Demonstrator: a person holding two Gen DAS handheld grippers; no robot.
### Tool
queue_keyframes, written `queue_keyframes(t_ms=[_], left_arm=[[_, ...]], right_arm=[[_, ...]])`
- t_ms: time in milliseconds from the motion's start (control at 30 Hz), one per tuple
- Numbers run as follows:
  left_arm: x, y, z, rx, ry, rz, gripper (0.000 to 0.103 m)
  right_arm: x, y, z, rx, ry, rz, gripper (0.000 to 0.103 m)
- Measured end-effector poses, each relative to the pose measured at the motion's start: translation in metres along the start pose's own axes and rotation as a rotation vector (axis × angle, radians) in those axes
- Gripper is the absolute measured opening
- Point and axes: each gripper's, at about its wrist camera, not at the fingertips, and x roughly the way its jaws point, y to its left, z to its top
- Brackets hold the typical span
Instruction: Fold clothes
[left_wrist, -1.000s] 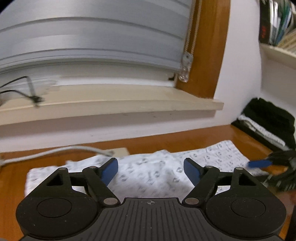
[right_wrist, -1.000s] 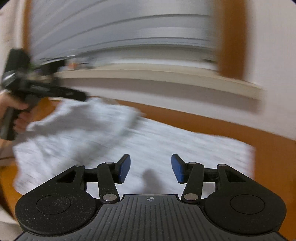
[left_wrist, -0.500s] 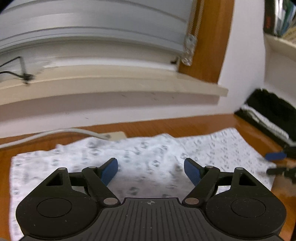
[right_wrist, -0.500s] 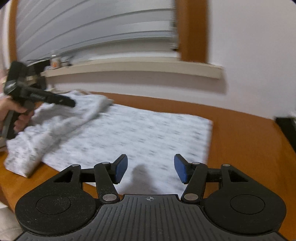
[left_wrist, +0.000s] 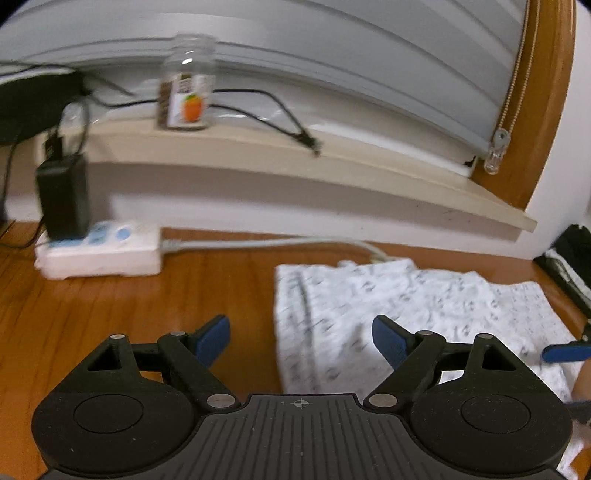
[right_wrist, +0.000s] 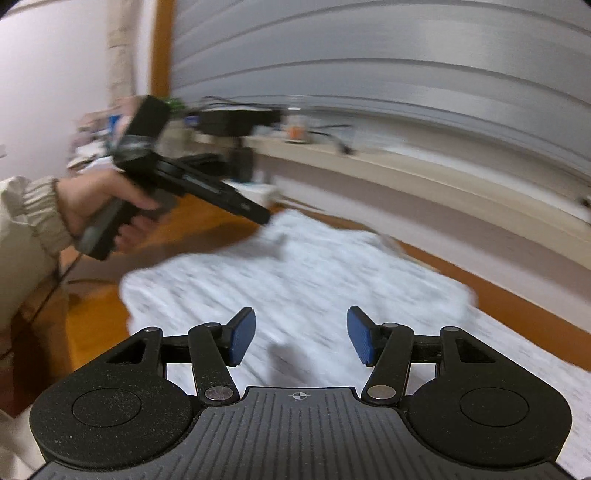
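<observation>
Left tool (left_wrist: 299, 341) opening wide, empty, over patterned garment (left_wrist: 406, 314) on tabletop (left_wrist: 110, 314); right tool (right_wrist: 301, 338) half-open, empty

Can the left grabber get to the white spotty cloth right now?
Probably yes. The left gripper has its jaws opening with nothing between them, and the white patterned cloth lies flat on the wooden table just ahead, its left edge uncovered. Nothing blocks the way.
</observation>
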Motion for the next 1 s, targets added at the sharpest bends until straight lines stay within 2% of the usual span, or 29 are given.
queue_keyframes(t_ms=[200,300,533,700,733,767,833,900,1000], left_arm=[[0.001,0.019,-0.016,-0.028,0.024,-0.039,0.087],[0.001,0.024,-0.020,-0.031,0.009,-0.054,0.088],[-0.003,0.033,-0.024,-0.090,-0.019,-0.085,0.090],[-0.004,0.035,-0.024,-0.109,-0.025,-0.086,0.092],[-0.005,0.035,-0.025,-0.108,-0.025,-0.086,0.093],[-0.005,0.034,-0.025,-0.108,-0.025,-0.086,0.094],[-0.006,0.035,-0.025,-0.123,-0.032,-0.070,0.095],[-0.008,0.037,-0.026,-0.153,-0.044,-0.046,0.095],[-0.018,0.052,-0.032,-0.343,-0.099,-0.078,0.095]], right_arm=[[0.033,0.056,0.016,-0.105,0.022,0.135,0.055],[0.044,0.087,0.021,-0.188,0.046,0.172,0.055],[0.063,0.125,0.018,-0.363,0.112,0.143,0.055],[0.068,0.132,0.019,-0.433,0.120,0.111,0.054],[0.070,0.132,0.019,-0.439,0.123,0.111,0.044],[0.073,0.131,0.020,-0.433,0.125,0.116,0.028],[0.074,0.127,0.022,-0.400,0.119,0.122,0.017],[0.066,0.116,0.028,-0.325,0.072,0.125,0.013],[0.050,0.091,0.040,-0.202,-0.008,0.106,0.012]])
